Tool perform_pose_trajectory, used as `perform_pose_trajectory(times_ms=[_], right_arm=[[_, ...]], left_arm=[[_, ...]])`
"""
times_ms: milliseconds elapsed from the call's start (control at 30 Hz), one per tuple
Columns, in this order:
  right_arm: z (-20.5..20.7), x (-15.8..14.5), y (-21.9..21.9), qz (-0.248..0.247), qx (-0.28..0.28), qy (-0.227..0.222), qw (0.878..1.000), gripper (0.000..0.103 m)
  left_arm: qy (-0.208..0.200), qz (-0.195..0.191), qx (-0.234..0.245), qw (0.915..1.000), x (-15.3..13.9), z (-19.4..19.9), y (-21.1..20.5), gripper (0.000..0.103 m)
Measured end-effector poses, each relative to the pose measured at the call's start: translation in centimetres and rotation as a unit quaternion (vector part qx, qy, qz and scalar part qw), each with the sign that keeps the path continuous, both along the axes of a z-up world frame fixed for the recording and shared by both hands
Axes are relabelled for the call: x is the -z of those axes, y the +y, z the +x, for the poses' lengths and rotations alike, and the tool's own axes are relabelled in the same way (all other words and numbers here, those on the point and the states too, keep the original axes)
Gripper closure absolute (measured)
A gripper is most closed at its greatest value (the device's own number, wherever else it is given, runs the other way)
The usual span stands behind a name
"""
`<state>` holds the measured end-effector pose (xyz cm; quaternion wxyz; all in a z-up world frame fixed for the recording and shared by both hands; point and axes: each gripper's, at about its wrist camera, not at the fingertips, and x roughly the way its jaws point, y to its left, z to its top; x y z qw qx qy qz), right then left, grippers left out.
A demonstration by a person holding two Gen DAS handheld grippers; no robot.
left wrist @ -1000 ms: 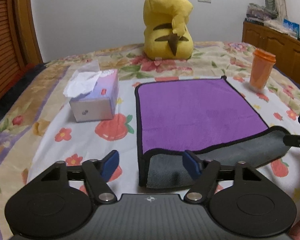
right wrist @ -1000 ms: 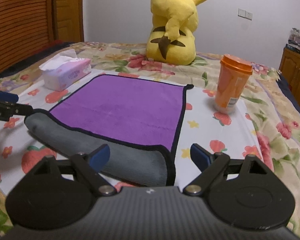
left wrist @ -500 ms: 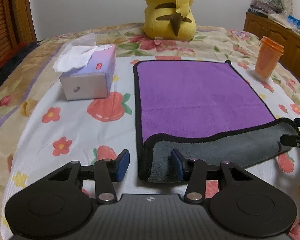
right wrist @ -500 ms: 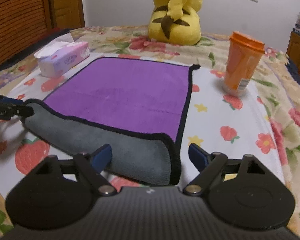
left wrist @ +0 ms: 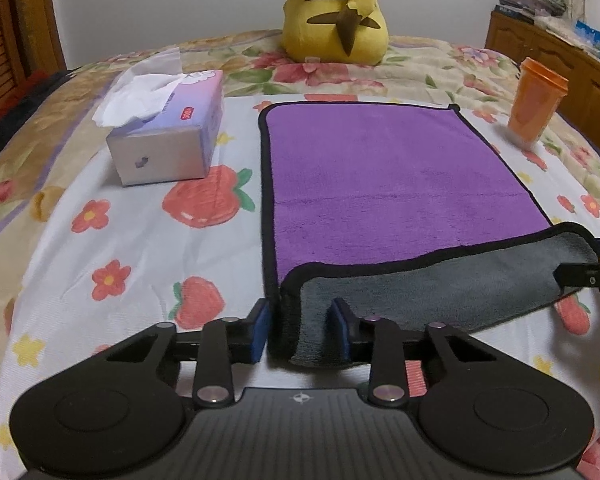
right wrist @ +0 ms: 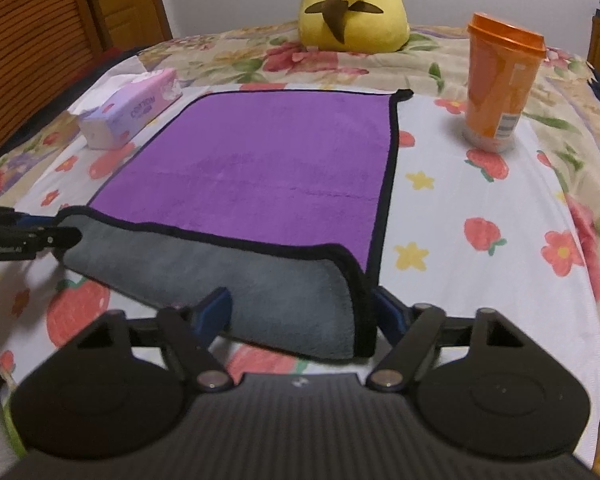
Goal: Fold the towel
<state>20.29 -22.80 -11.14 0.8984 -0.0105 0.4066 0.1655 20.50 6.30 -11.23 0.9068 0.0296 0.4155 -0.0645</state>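
Observation:
A purple towel with black trim lies flat on the bed, its near edge turned over to show the grey underside. My left gripper is open, its blue pads on either side of the near left folded corner. My right gripper is open around the near right folded corner of the towel. Each gripper's tip shows at the edge of the other's view.
A tissue box stands left of the towel. An orange cup stands to its right. A yellow plush toy sits at the far end of the floral sheet. A wooden cabinet is at the right.
Both grippers have moved forward and down to the towel's folded near edge. Their jaws have narrowed and now straddle the two near corners.

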Motion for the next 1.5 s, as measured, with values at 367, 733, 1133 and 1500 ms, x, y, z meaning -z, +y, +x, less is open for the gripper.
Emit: perform_pose_trajectory(times_ms=[367, 733, 1133, 1500], right_arm=[[0.3, 0.0, -0.5, -0.013, 0.005, 0.003, 1.000, 0.083], [0.3, -1.0, -1.0, -0.005, 0.003, -0.023, 1.000, 0.099], [0.3, -3.1, -1.6, 0.016, 0.005, -0.070, 0.997, 0.099], [1.3, -3.5, -2.0, 0.024, -0.003, -0.096, 0.995, 0.099]], left_arm=[[-0.018, 0.000, 0.014, 0.9997, -0.8, -0.5, -0.7, 0.092], [-0.066, -0.008, 0.032, 0.9973, -2.9, -1.4, -1.4, 0.094], [-0.118, -0.030, 0.033, 0.9920, -5.4, -2.2, -1.8, 0.094], [-0.145, -0.031, 0.032, 0.9885, -5.9, -1.6, -2.1, 0.094]])
